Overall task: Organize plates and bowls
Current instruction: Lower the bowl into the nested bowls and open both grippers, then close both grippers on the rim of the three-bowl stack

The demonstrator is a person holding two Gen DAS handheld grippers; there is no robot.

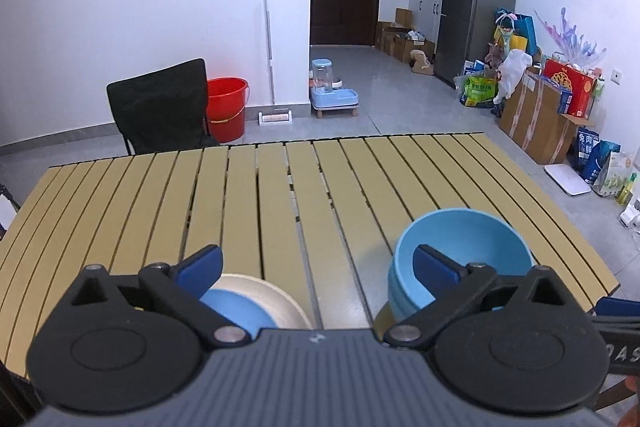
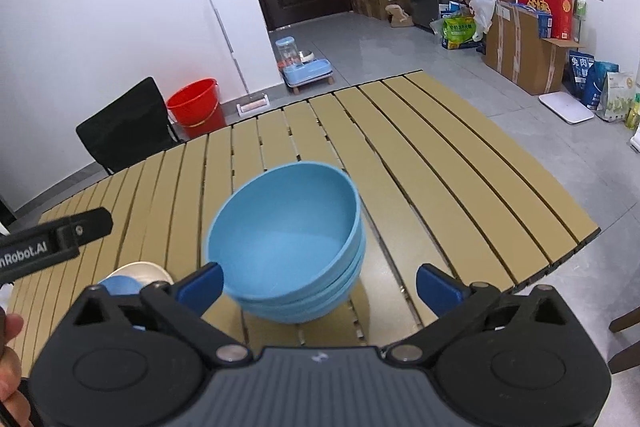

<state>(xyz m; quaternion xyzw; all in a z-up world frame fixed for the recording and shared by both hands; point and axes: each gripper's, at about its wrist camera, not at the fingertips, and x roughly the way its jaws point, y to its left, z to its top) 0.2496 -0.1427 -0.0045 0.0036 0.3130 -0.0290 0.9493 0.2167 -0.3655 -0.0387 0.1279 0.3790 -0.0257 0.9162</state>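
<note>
The left gripper (image 1: 316, 263) hides most of the plates (image 1: 276, 301); their count is unclear.

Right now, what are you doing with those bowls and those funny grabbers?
A person is tidying dishes with a grabber in each hand. The blue bowls sit nested in one stack on the slatted table. Beside them, a blue plate lies on a cream plate. The left gripper and the right gripper are open and hold nothing.
</note>
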